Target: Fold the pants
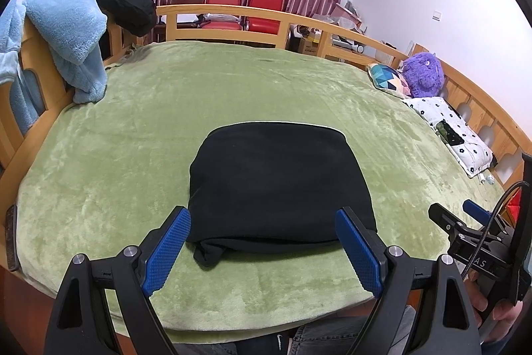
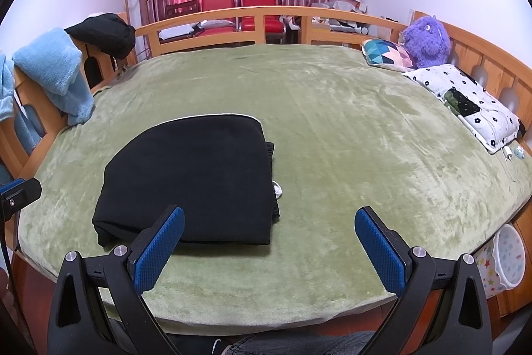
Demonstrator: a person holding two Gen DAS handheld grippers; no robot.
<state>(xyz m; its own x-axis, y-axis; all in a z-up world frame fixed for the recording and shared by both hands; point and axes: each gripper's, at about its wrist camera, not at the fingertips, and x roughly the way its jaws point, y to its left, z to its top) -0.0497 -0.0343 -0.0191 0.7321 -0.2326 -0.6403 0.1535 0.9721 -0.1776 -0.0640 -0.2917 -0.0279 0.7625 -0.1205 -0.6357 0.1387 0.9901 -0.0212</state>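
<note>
Black pants (image 1: 276, 185) lie folded into a compact rectangle on the green blanket (image 1: 133, 155), near the bed's front edge. My left gripper (image 1: 262, 218) hovers open just in front of the bundle, blue pads wide apart with nothing between them. In the right wrist view the folded pants (image 2: 196, 178) sit to the left, and my right gripper (image 2: 271, 215) is open over bare blanket (image 2: 349, 138) beside them, its left pad overlapping the pants' front edge in the picture. The right gripper (image 1: 465, 215) also shows at the far right of the left wrist view, held by a hand.
A wooden bed rail (image 1: 232, 15) runs around the bed. A light blue fleece (image 1: 73, 39) and a dark garment (image 1: 126, 5) hang on the left rail. Pillows (image 2: 465, 102) and a purple plush toy (image 2: 427, 40) lie at the right. A star-patterned bucket (image 2: 505, 258) stands off the bed.
</note>
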